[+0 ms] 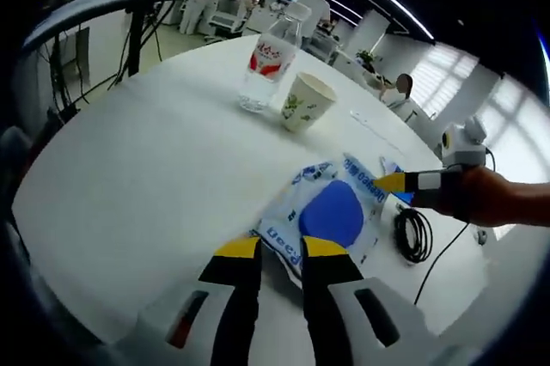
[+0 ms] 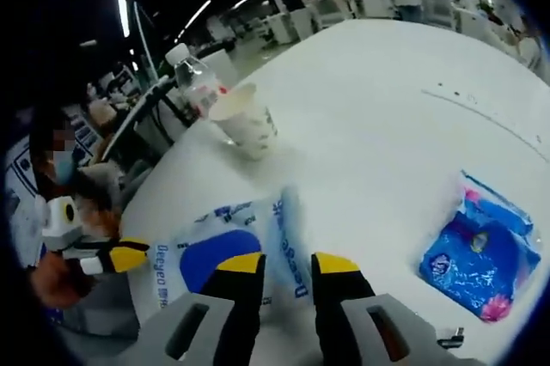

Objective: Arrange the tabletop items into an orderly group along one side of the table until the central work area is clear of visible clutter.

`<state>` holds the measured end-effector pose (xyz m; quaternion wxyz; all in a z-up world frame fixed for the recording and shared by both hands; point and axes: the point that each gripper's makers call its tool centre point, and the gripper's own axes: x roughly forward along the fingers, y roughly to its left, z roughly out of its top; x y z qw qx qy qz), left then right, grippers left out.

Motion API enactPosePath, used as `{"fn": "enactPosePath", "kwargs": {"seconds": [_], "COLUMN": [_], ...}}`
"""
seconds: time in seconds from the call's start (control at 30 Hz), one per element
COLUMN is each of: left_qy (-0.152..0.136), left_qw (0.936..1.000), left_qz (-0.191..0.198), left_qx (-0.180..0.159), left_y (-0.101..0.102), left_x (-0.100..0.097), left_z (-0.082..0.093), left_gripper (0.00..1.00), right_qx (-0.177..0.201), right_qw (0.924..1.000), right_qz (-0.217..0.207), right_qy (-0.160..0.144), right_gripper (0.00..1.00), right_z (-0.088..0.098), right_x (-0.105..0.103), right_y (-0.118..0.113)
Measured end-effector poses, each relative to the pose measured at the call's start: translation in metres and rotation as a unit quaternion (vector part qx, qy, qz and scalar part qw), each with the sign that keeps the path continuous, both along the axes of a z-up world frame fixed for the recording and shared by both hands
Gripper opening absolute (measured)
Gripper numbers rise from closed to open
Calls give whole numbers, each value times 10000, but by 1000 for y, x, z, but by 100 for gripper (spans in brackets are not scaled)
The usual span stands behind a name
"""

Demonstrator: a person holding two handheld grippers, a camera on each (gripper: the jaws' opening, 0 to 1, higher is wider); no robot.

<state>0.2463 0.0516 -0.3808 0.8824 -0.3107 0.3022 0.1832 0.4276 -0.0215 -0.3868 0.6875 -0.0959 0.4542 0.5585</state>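
A white pouch with a blue round patch (image 1: 333,210) lies on the white table (image 1: 146,168). My left gripper (image 1: 281,248) is narrowed on the pouch's near edge. My right gripper (image 1: 394,182), held by a hand, reaches in from the right and meets the pouch's far edge. In the right gripper view the pouch (image 2: 215,256) creases upward between the jaws of my right gripper (image 2: 287,263), and my left gripper (image 2: 129,256) is at its left edge. A clear water bottle (image 1: 270,61) and a paper cup (image 1: 306,101) stand together farther off.
A blue tissue packet (image 2: 478,254) lies to the right of the pouch on the table (image 2: 387,100). A black coiled cable (image 1: 412,234) rests near the table edge. The paper cup (image 2: 246,122) and bottle (image 2: 196,78) stand close to the table's rim. People and desks fill the background.
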Motion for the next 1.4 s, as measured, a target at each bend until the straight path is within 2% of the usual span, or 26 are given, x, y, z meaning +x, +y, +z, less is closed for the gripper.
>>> {"fn": "enactPosePath", "kwargs": {"seconds": [0.17,0.33,0.63,0.83,0.93,1.4], "left_qy": [56,125,50,43,87,127], "left_qw": [10000,9996,9989,9990,9993,9995], "left_qz": [28,89,83,0,-62,-170], "left_qx": [-48,-243,-465,-440,-363,-238], "left_y": [-8,-15,-24,-24,-26,-20], "left_x": [-11,-11,-8,-4,-2,-1], "left_z": [-5,-15,-16,-15,-14,-11], "left_gripper": [16,17,14,7,3,0], "right_qx": [-16,-74,-227,-199,-128,216], "right_qw": [10000,9999,9997,9996,9998,9997], "right_qz": [50,106,113,182,172,-61], "right_qy": [38,38,10,26,27,112], "right_gripper": [20,20,14,10,5,0], "right_z": [-4,-5,-16,-19,-19,-6], "right_x": [1,-1,6,-4,-4,-10], "right_y": [-1,0,-2,-3,-2,0]}}
